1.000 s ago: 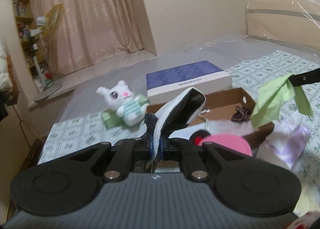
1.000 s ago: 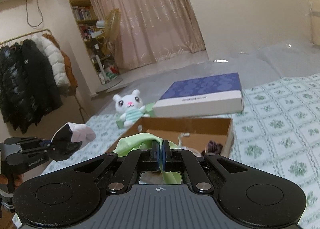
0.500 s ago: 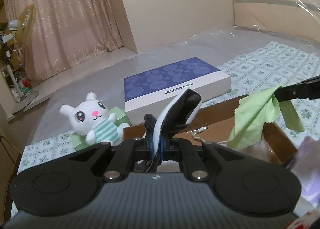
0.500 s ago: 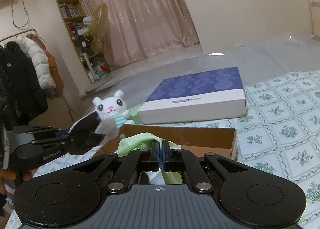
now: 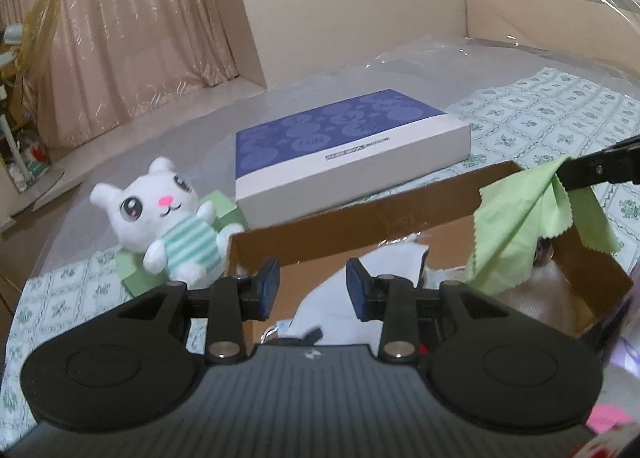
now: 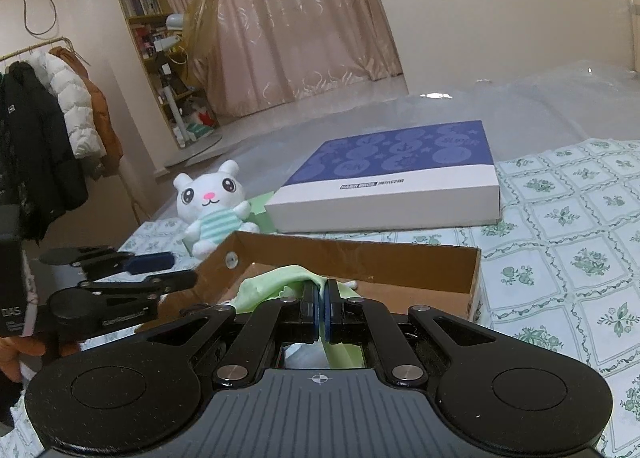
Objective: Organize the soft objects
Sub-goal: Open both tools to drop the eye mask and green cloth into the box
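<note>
Dim, warm indoor light; glare on the plastic sheet (image 6: 436,95); fisheye bends the edges, corners black; white cloth (image 5: 360,298) blurred.

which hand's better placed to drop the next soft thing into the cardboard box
Right. The right gripper is shut on the green cloth, which hangs over the cardboard box. The left gripper has nothing between its opening jaws.

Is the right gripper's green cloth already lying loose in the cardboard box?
No, the right gripper is shut on the green cloth, which hangs from it above the cardboard box.
</note>
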{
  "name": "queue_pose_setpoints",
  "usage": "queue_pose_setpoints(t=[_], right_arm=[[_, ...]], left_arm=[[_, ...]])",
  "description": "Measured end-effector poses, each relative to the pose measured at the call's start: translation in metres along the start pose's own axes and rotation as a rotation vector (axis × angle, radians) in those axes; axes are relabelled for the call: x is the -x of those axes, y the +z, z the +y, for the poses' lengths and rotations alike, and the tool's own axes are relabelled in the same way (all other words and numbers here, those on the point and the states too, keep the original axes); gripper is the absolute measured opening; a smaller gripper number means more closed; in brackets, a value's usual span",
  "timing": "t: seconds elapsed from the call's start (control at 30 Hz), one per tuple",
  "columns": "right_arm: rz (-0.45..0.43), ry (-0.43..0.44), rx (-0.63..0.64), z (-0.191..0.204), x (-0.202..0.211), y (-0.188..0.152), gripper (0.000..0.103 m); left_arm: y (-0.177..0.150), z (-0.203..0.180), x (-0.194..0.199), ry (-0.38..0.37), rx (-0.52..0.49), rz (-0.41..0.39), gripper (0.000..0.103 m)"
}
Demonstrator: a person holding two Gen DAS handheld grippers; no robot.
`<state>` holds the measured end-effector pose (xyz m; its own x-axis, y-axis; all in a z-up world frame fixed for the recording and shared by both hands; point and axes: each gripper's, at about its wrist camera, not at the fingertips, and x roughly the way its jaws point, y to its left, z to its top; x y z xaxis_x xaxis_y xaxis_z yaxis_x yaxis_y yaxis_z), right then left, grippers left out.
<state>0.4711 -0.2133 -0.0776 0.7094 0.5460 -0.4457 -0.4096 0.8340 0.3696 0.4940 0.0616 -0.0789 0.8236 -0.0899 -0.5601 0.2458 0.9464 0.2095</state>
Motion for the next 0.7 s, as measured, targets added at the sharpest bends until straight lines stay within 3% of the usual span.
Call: queue_pose_setpoints(t=[0.2, 0.3, 0.37, 0.4, 0.43, 0.57, 0.7], right_arm=[[-0.017, 0.004, -0.008, 0.005, -0.006, 0.010, 0.003], [-0.069, -0.010, -0.031, 0.009, -0.009, 0.017, 0.003], [-0.062, -0.049, -0.069, 0.009, -0.016, 0.023, 0.026], [-0.045, -0.070, -0.082, 0.008, -0.020, 0.024, 0.061], [-0.047, -0.070, -0.082, 0.007, -0.021, 0.024, 0.073], [-0.011, -0.092, -0.015, 0.010, -0.021, 0.017, 0.073], [0.042, -0.094, -0.026, 0.006, -0.010, 0.002, 0.073]], left_arm=[[-0.007, 0.019, 0.014, 0.010, 0.074, 0.021, 0.034], [-0.010, 0.025, 0.019, 0.014, 0.099, 0.024, 0.034], [-0.012, 0.027, 0.023, 0.015, 0.115, 0.028, 0.034], [-0.013, 0.028, 0.024, 0.014, 0.124, 0.033, 0.034], [-0.015, 0.029, 0.026, 0.012, 0.133, 0.039, 0.034], [-0.023, 0.033, 0.038, 0.019, 0.160, 0.052, 0.034], [-0.032, 0.040, 0.055, 0.024, 0.204, 0.071, 0.034]])
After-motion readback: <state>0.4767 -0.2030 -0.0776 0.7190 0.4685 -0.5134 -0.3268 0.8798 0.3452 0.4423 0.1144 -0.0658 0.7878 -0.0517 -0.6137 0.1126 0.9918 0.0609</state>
